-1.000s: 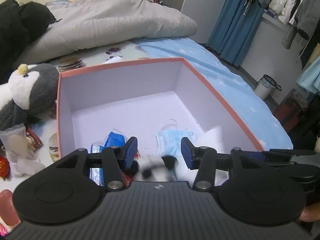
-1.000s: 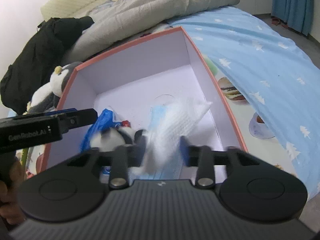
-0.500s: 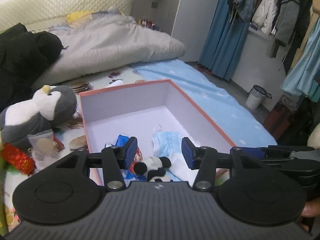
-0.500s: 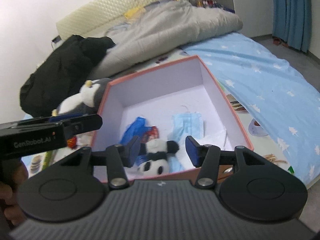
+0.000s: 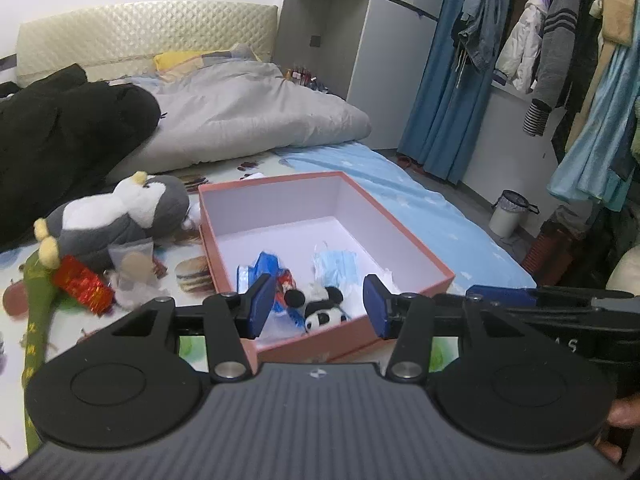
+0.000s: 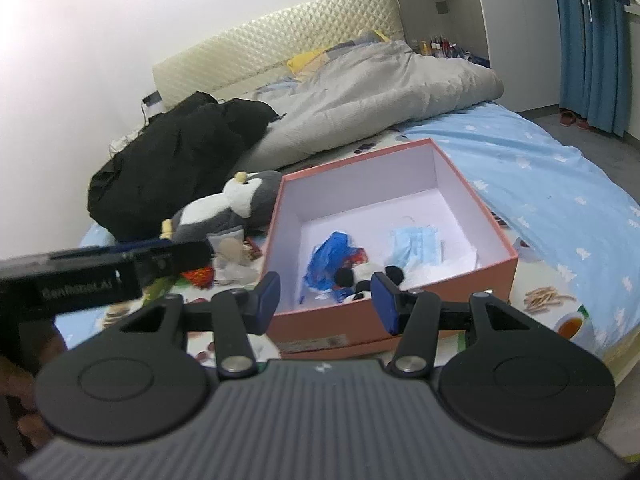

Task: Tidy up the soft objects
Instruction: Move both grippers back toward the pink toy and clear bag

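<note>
A pink box [image 5: 404, 236] [image 6: 494, 220] with a white inside sits open on the bed. In it lie a small panda plush [image 5: 324, 314] [image 6: 362, 278], a blue face mask [image 5: 336, 266] [image 6: 416, 242], a blue wrapper [image 5: 264, 268] [image 6: 328, 258] and a white cloth [image 6: 448, 268]. My left gripper [image 5: 318, 306] hangs open above the box's near edge, nothing between its fingers. My right gripper [image 6: 326, 300] is likewise open and empty, back from the box. A grey and white penguin plush [image 5: 120, 216] [image 6: 228, 208] lies left of the box.
A grey duvet [image 5: 248, 120] and a black garment [image 5: 60, 136] cover the far bed. A red packet [image 5: 82, 290], a clear bag [image 5: 130, 260] and a green strip [image 5: 36, 320] lie left. Right are a blue sheet [image 6: 560, 184], hanging clothes [image 5: 560, 52] and a bin [image 5: 512, 212].
Both grippers have pulled back and up from the box, which now looks smaller. The white cloth that was between the right fingers and the panda now lie in the box.
</note>
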A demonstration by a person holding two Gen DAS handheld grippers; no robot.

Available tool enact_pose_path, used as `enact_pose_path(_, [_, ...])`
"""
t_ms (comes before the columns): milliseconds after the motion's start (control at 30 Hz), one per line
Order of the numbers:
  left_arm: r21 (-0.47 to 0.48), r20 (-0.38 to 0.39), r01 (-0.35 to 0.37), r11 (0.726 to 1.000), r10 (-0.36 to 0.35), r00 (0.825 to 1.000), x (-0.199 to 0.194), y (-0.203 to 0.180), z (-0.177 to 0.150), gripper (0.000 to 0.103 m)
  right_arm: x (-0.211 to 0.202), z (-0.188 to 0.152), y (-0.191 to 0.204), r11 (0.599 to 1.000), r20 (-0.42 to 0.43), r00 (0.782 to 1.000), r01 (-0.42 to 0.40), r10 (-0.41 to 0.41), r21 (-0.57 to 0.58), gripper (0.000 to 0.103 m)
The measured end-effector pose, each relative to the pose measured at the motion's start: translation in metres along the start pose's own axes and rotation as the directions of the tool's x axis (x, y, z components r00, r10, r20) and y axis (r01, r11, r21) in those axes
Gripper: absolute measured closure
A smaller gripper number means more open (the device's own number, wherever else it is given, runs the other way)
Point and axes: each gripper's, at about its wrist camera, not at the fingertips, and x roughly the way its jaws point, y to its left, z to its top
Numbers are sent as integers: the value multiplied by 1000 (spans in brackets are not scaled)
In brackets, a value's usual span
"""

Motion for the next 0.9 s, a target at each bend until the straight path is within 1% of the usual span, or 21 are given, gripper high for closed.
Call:
enact_pose_path(300, [-26,24,-49,998,50,998,-44,13,-35,48,-20,-25,22,999,12,999,-32,33,-43,49])
enact_pose_path(467, [-60,9,-89,994,90,996,-62,27,-56,48,-18,-35,39,995,-1,998,-59,59,-76,49])
enact_pose_path(533, [-61,10,-105,993,105,994,-71,33,-63,48,-17,-39,49,992,0,997,-82,82,-95,49])
enact_pose_path(700, [-104,5,-157,982,159,987,-91,53,-82,47,-14,-49,70,984,-9,989,-147,147,-101,49])
enact_pose_path(900, [-157,-9,-211,965,212,977,-107,72,-109,43,-11,-68,92,969,-58,979,-200,194,-144,49])
